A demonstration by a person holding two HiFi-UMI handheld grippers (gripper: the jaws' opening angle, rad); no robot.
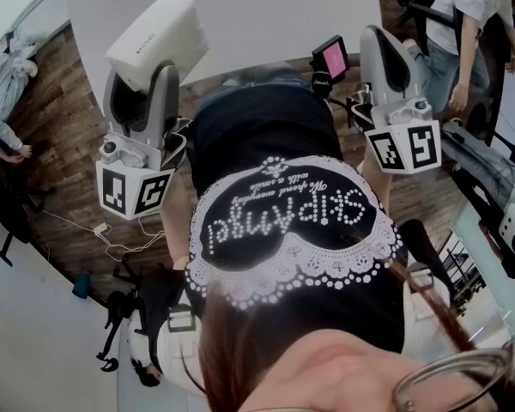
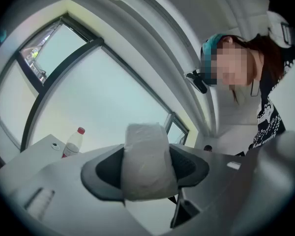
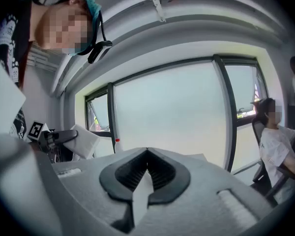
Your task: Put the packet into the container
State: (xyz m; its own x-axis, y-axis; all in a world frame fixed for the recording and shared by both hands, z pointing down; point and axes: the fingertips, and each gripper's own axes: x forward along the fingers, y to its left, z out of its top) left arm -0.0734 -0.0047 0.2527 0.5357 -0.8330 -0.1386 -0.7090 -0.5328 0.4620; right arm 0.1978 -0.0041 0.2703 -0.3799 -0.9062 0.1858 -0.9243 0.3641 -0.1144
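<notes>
White packet [image 2: 145, 154] sat pinched in the left gripper [image 2: 147, 168], jaws wide on it, facing the window [image 2: 88, 97]. Right gripper [image 3: 146, 173] closed, looked empty. Container out of view: locate it, hold squeeze steady, release low.

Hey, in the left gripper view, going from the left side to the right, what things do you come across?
red-capped bottle → white packet → person
</notes>
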